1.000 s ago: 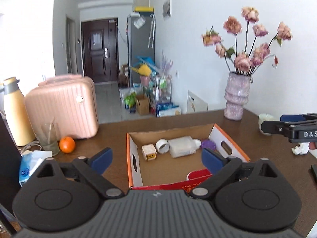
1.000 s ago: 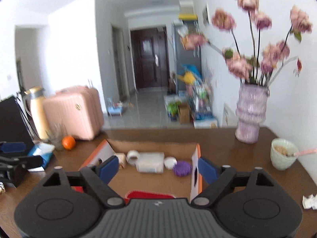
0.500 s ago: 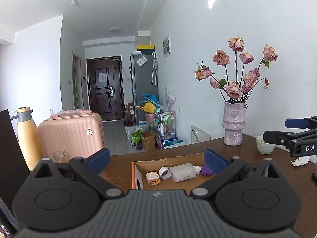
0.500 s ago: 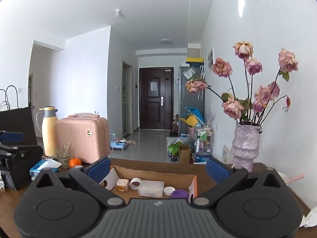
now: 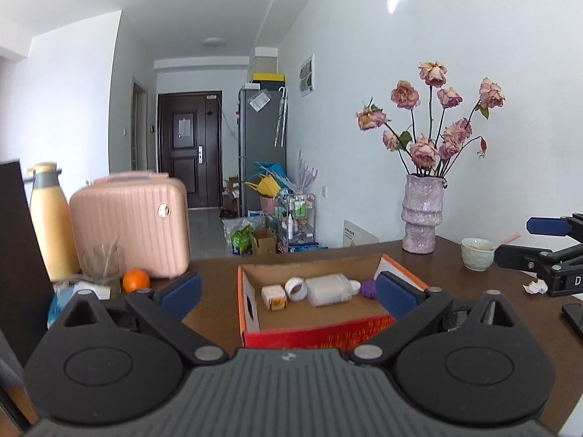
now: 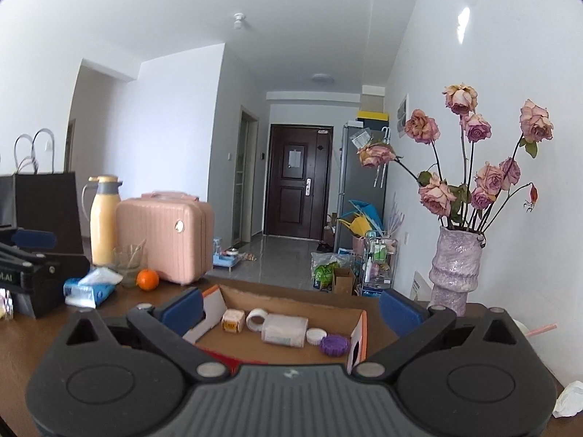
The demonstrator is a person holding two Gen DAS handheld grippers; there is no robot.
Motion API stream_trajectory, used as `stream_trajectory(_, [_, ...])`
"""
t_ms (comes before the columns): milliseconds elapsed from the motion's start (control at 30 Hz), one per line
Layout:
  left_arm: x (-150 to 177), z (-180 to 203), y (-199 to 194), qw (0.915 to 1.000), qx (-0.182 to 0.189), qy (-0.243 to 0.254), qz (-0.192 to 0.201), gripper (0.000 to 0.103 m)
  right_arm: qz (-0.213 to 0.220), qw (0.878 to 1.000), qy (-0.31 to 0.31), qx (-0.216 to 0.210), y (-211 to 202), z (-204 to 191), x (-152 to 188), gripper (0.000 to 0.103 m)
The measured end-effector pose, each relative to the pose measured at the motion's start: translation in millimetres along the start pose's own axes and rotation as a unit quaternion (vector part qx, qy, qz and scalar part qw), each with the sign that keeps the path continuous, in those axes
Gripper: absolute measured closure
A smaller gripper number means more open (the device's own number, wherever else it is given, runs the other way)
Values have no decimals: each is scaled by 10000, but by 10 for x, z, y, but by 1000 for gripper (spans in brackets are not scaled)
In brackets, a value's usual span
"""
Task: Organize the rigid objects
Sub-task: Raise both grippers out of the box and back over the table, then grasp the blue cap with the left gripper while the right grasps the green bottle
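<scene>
Cardboard box (image 5: 251, 306) on brown table (image 5: 215, 291), straight ahead of both grippers. Inside, along far wall: small yellow carton (image 5: 274, 296), tape roll (image 5: 296, 288), clear plastic container (image 5: 325, 288), white cap (image 6: 316, 335), purple lid (image 6: 334, 345). Left gripper (image 5: 288, 293) jaws wide, nothing between. Right gripper (image 6: 289, 307) jaws wide, empty.

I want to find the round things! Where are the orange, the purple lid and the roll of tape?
orange (image 5: 136, 280), left wrist view, middle of its peel.
purple lid (image 6: 335, 345), right wrist view, middle of its top.
roll of tape (image 5: 296, 288), left wrist view, on its white ring.
</scene>
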State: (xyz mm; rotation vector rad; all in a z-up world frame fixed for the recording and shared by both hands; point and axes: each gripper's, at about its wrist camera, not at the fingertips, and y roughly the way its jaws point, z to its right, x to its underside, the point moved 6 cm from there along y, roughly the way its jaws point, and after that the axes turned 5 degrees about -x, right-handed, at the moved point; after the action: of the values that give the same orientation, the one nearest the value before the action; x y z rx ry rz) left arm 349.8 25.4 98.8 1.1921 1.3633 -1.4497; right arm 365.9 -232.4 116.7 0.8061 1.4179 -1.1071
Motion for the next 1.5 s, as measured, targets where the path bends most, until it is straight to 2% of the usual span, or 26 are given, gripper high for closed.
stream_trajectory(133, [357,-150,-248,10000,-27,-16,-91,0,-227,9996,-137,-85,-245,-11,265,0])
stream_trajectory(233, [633,-262,-458,9995,12,-180,-259,0,-242,9996,-96,-120,-508,-3,435,0])
stream_trajectory(367, [905,-400,-758,9992,-57,-327,-241,0,-374,9991,-160,-138,-801,-3,671,0])
stream_trajectory(467, [1146,-452,-837,9977,-255,-314,-538,0,-480,9987,-129,-79,-984,5,893,0])
stream_trajectory(567, [1361,-453,-882,9953,-411,-374,-793,0,-762,9971,44,71,-1076,-7,1194,0])
stream_trajectory(633, [1456,-437,-938,9942,-317,-517,-883,0,-964,9950,141,236,-1114,-39,1406,0])
stream_trajectory(700, [1522,-423,-983,9936,-214,-581,-948,0,-1174,9926,250,192,-1138,-90,1568,0])
stream_trajectory(767, [1563,-406,-986,9933,-210,-478,-1031,0,-1386,9901,201,-26,-1144,-154,1672,0])
stream_trajectory(833, [1593,-407,-949,9929,-355,-322,-1090,0,-1473,9890,91,-58,-1151,-205,1711,0])
stream_trajectory(900, [1617,-426,-891,9913,-480,-374,-1171,0,-1492,9888,77,-44,-1135,-211,1713,0])
stream_trajectory(1000, [1643,-437,-811,9881,-429,-603,-1346,0,-1614,9863,353,47,-1067,-153,1748,0])
stream_trajectory(1067, [1649,-409,-763,9881,-419,-550,-1376,0,-1679,9833,692,141,-1027,-71,1780,0])
stream_trajectory(1133, [1645,-377,-715,9886,-419,-478,-1363,0,-1721,9809,883,187,-987,-9,1822,4])
stream_trajectory(1200, [1629,-331,-630,9887,-376,-463,-1377,0,-1736,9803,916,203,-940,32,1845,15])
stream_trajectory(1300, [1581,-221,-448,9894,-301,-382,-1370,0,-1693,9806,976,176,-835,60,1839,22])
stream_trajectory(1500, [1380,73,130,9904,-82,-321,-1343,0,-1471,9809,1224,352,-433,227,1707,22])
